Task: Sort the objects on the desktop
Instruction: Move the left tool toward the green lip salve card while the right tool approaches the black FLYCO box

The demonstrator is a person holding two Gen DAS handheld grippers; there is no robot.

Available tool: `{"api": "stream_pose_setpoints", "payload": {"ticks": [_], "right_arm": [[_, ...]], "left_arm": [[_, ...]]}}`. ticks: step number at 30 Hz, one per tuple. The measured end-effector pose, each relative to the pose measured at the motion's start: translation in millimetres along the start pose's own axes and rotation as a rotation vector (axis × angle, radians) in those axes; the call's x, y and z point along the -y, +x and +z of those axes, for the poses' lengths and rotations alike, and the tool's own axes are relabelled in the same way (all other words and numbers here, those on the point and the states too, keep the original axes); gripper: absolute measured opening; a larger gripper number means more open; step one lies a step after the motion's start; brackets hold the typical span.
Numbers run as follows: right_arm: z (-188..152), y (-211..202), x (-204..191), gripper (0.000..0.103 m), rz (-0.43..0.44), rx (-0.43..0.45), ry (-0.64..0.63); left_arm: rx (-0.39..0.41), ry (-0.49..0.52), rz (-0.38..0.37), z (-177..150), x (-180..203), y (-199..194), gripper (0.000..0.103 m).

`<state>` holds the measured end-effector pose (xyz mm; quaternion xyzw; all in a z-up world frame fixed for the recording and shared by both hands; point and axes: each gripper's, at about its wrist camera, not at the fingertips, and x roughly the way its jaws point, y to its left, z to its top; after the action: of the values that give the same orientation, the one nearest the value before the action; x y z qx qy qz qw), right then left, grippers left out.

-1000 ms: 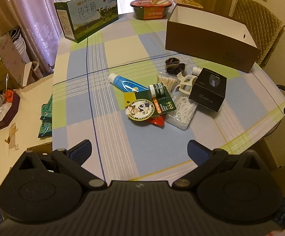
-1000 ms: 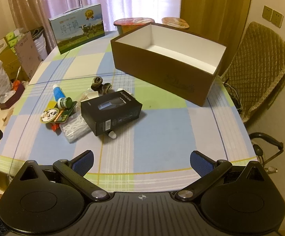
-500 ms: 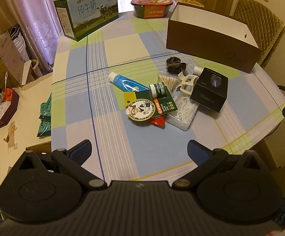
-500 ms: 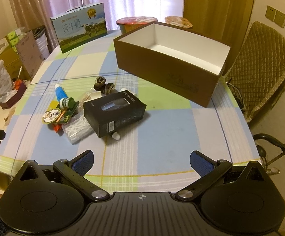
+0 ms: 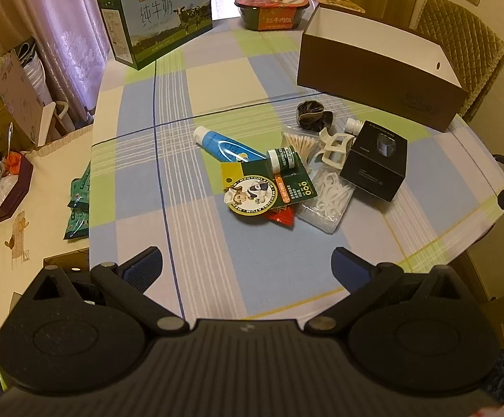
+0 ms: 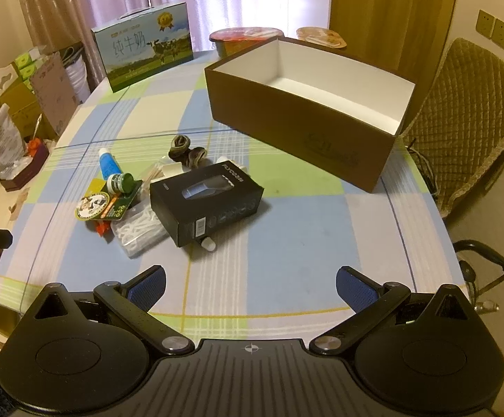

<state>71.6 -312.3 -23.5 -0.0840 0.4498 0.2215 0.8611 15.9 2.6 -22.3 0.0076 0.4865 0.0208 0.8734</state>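
A pile of small items lies mid-table: a black box [image 6: 208, 206] [image 5: 377, 161], a blue tube [image 5: 224, 146], a green Mentholatum card with a small jar [image 5: 269, 187], a bag of white floss picks [image 5: 328, 198], cotton swabs [image 5: 302, 144], a white clip [image 5: 335, 147] and dark hair ties [image 5: 312, 116]. An open brown cardboard box [image 6: 307, 111] [image 5: 380, 69] with a white inside stands behind them. My left gripper [image 5: 246, 266] is open and empty above the table's near edge. My right gripper [image 6: 250, 283] is open and empty, in front of the black box.
A milk carton case [image 5: 158, 14] and red food tubs [image 5: 272, 7] stand at the far end of the checked tablecloth [image 5: 196, 215]. A quilted chair [image 6: 474, 121] is at the right. Boxes and bags [image 5: 5, 121] crowd the floor at the left.
Both grippers have drifted slightly; the views shifted a little and the pile and box look a bit closer. Nothing on the table moved.
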Motion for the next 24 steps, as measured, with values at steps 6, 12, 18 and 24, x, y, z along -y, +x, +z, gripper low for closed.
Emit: {"api": "stream_pose_setpoints", "payload": {"ticks": [6,12,18,24], "right_arm": [[2.1,2.6,2.3,0.101,0.006,-0.005,0.001],[3.1,5.9,4.4,0.101,0.010,-0.009,0.000],[4.2,11.2,9.5,0.101,0.016,-0.016,0.004],[7.3,15.3,12.7,0.101,0.022,-0.021,-0.001]], "left_arm": [[-0.005,-0.001,0.000,0.8,1.1,3.8,0.102],[-0.012,0.000,0.001,2.5,3.2,7.4,0.102],[-0.023,-0.002,0.000,4.4,5.6,12.3,0.102],[-0.032,-0.004,0.005,8.4,8.6,17.9,0.102]]}}
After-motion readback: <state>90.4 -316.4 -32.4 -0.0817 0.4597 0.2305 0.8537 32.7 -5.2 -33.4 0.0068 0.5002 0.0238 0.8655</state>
